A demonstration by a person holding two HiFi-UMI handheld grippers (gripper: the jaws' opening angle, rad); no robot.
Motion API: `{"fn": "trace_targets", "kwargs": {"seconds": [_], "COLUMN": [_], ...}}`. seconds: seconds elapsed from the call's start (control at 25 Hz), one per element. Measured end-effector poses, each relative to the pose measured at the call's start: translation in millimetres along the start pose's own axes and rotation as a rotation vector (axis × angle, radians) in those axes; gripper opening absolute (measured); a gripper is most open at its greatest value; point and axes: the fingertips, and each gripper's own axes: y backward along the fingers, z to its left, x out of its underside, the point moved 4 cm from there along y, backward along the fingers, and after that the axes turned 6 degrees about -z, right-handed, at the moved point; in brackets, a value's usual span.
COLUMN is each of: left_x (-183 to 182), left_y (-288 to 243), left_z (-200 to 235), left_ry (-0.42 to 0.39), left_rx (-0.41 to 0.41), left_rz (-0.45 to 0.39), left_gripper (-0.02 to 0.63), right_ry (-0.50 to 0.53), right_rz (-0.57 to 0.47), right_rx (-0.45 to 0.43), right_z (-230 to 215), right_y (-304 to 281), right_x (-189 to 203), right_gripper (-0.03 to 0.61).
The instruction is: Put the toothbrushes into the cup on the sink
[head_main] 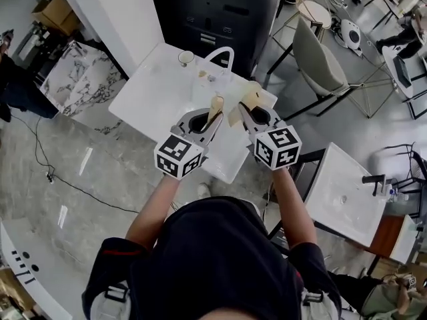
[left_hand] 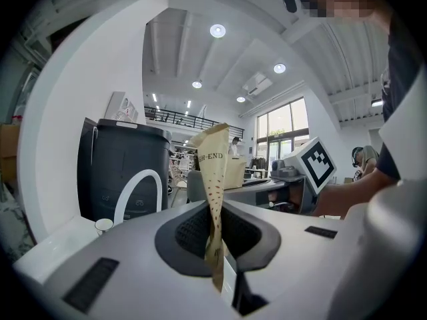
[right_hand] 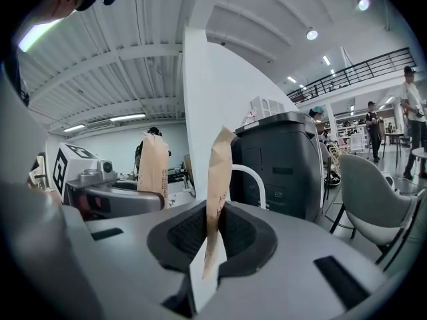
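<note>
Both grippers are held side by side above the near edge of the white sink counter (head_main: 150, 95). My left gripper (head_main: 211, 117) is shut on a brown paper-wrapped toothbrush (head_main: 215, 106), which stands up between the jaws (left_hand: 212, 179). The right gripper (head_main: 249, 114) is shut on a second paper-wrapped toothbrush (head_main: 251, 98), also upright (right_hand: 219, 179). A small white cup (head_main: 185, 58) stands at the back of the counter, left of the white arched faucet (head_main: 221, 54). The cup (left_hand: 103, 226) lies well ahead of the left gripper (left_hand: 215, 249). The right gripper (right_hand: 212, 242) faces the faucet (right_hand: 259, 179).
A dark cabinet (head_main: 213, 12) stands behind the counter. A grey chair (head_main: 320, 62) is at the right and a marble slab (head_main: 83, 79) at the left. A second white sink (head_main: 343, 195) sits at the lower right. A cable (head_main: 60, 179) runs over the floor.
</note>
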Motion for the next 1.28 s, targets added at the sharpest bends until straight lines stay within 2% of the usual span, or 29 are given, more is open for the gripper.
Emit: {"fn": "trace_targets", "kwargs": {"seconds": [0.2,0.48,1.12,1.28], "left_x": [11,22,59,64], "left_y": [0,-21,-91,-107], "left_z": [17,22,38,41], "left_ry": [0.017,0.035,0.092,0.114], "left_rx": [0.028,0.077,0.057,0.054], "left_rz": [0.014,0.053,0.147,0.164], "left_gripper": [0.029,0.029,0.029,0.029], "right_ry": [0.000,-0.022,-0.013,0.026], "right_rz": [0.014,0.047,0.078,0.092], "right_rx": [0.029,0.082,0.121,0.127], "right_z": [-3,-31,-131,-149], "right_y": [-12,-15,-51,-61], "right_x": [4,12,26,32], "right_gripper": [0.055,0.055,0.055,0.055]}}
